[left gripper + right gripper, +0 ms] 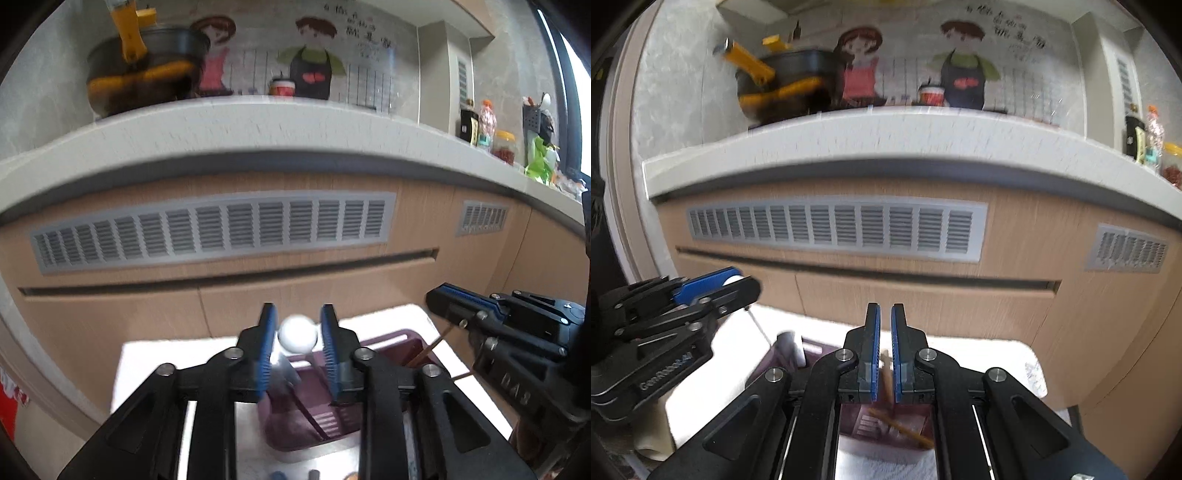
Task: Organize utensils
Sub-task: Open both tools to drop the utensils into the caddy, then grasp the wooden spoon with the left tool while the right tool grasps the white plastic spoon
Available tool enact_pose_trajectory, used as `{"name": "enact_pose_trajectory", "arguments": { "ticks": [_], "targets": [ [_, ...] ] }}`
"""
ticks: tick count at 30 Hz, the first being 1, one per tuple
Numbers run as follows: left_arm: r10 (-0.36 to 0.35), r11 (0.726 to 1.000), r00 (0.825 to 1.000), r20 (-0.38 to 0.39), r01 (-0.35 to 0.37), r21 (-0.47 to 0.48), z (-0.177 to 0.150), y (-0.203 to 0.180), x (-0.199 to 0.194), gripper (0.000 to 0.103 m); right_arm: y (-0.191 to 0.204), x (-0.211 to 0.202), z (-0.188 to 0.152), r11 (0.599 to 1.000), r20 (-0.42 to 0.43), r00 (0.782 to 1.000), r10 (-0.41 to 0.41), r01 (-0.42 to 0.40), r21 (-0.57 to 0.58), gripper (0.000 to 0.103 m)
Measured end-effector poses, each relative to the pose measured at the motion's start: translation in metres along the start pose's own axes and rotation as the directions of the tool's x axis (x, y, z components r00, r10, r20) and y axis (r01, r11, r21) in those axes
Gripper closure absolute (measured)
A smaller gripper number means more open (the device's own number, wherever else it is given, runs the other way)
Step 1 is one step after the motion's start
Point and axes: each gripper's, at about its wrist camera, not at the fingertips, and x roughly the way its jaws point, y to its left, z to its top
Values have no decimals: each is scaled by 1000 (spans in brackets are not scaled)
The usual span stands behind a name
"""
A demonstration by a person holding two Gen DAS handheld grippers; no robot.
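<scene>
A purple utensil holder stands on a white cloth below both grippers; it also shows in the right wrist view. My left gripper is shut on a white spoon and holds it above the holder's left compartment. My right gripper is shut on a brown chopstick over the holder's right compartment, where another chopstick lies slanted. The right gripper shows at the right of the left wrist view. The left gripper shows at the left of the right wrist view.
A wooden cabinet front with grey vents rises just behind the cloth. Above it, a white counter holds a dark pot, a cup and bottles and jars at the right.
</scene>
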Motion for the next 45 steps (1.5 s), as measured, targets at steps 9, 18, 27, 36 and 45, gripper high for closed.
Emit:
{"name": "enact_pose_trajectory", "arguments": {
  "ticks": [9, 18, 27, 36, 45],
  "targets": [
    [34, 998, 999, -7, -34, -60, -14, 10, -22, 43, -7, -29, -12, 999, 38, 999, -29, 30, -31, 35],
    [69, 996, 995, -78, -73, -54, -66, 3, -55, 33, 6, -87, -42, 993, 79, 997, -26, 34, -111, 3],
    [78, 993, 968, -237, -97, -70, -145, -1, -69, 27, 13, -98, -104, 982, -28, 999, -46, 40, -184, 2],
    [86, 984, 952, -295, -128, -125, -187, 10, -94, 26, 3, -59, -172, 998, -291, 957, -19, -1, -68, 2],
    [-162, 987, 941, -297, 161, -27, -183, -31, -86, 37, -5, -56, -197, 997, -360, 931, -53, 30, -70, 2]
  ]
}}
